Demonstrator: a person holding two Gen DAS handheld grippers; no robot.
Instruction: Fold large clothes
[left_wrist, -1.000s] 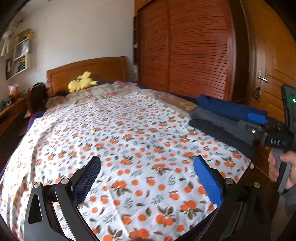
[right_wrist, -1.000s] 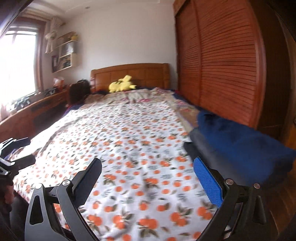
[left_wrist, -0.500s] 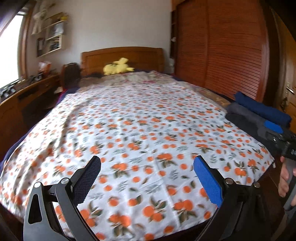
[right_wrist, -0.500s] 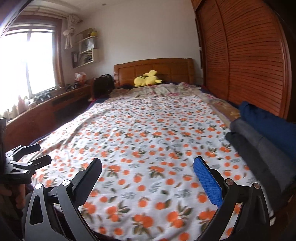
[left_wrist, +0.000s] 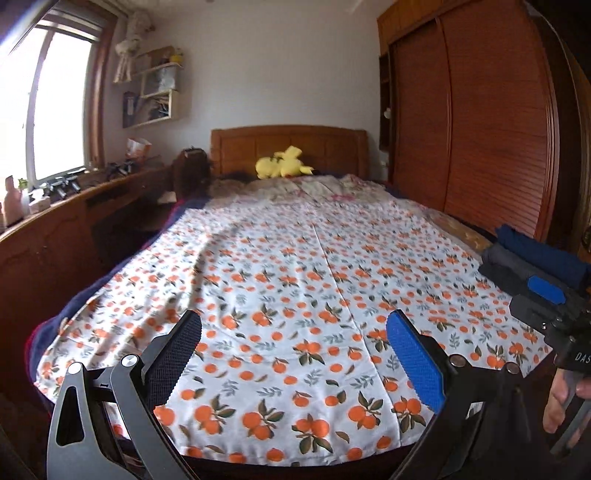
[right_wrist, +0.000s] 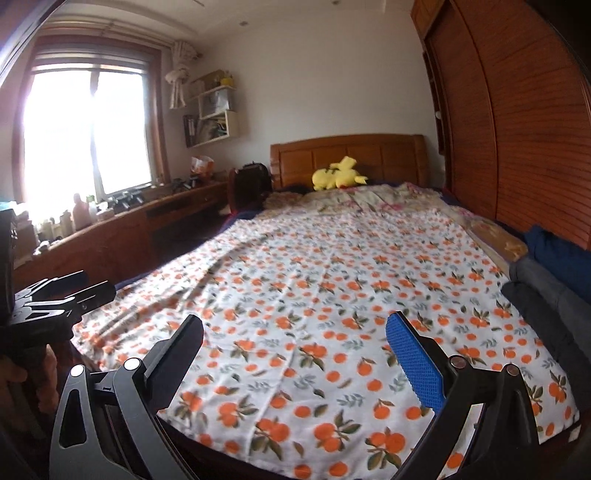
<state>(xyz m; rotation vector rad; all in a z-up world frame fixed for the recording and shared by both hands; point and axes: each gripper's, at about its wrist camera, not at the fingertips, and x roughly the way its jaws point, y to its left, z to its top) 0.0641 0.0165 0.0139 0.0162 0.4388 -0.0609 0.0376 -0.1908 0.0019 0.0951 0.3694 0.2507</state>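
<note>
1. The left gripper (left_wrist: 295, 350) hovers with its ribbed fingers spread wide and empty, above the near edge of the orange-print sheet (left_wrist: 295, 280).
2. The right gripper (right_wrist: 295, 350) is likewise parted, holding nothing.
3. The thin cotton sheet lies flat across the bed, faintly creased.
4. Folded dark clothes (left_wrist: 532, 258) sit stacked at its right edge.

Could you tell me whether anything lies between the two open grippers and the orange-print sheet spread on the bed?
Nothing visible does. The left gripper and right gripper both hang with jaws open above the near edge of the orange-print sheet. The folded dark clothes lie off to the right edge, clear of both.
</note>
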